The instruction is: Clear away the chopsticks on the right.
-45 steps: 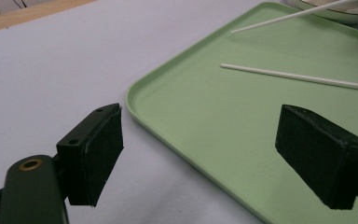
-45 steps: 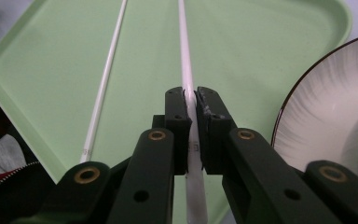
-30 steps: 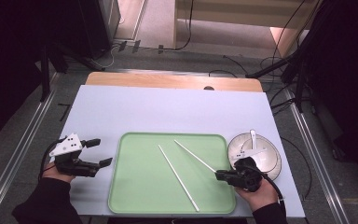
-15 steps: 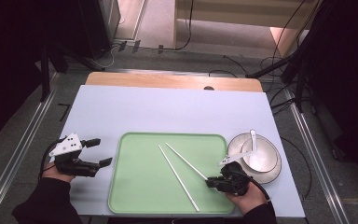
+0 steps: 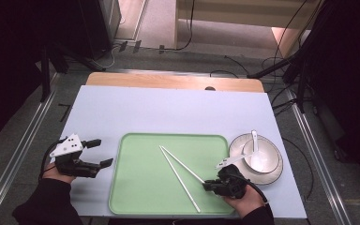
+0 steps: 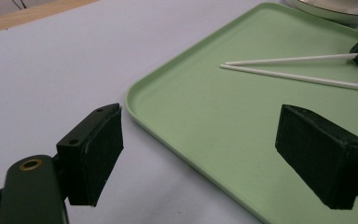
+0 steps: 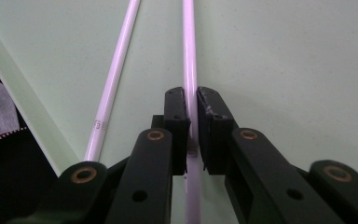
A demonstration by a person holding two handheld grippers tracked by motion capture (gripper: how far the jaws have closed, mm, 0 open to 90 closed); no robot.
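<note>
1. While the left gripper point(image 5: 90, 154) rests on the pale desk point(image 5: 168, 112) just beside the left rim of the green tray point(image 5: 140, 187), its jaws stand spread wide with nothing between them.
2. From the left gripper view, those two black pads frame the tray's near corner, one pad over the desk and the other over the green surface.
3. Near the tray's lower right corner, the right gripper point(image 5: 211, 185) points left across the tray, held by a hand point(image 5: 241, 199) coming in from the bottom edge.
4. Its jaws are pinching one of the two white chopsticks; the right gripper view shows that chopstick point(image 7: 189, 79) running straight up between the two pads, which press on it from both sides.
5. That held chopstick point(image 5: 183, 165) lies on the tray, slanting from the middle down to the right gripper.
6. The second chopstick point(image 5: 180, 180) lies free on the tray, beside the first; their upper ends almost meet near the tray's middle and they spread apart toward the near edge.
7. In the right gripper view the free chopstick point(image 7: 114, 79) lies to the left of the held one, apart from the jaws.
8. A white bowl point(image 5: 267, 157) with a white spoon point(image 5: 254, 140) in it stands on the desk just right of the tray, near the right hand.
</note>
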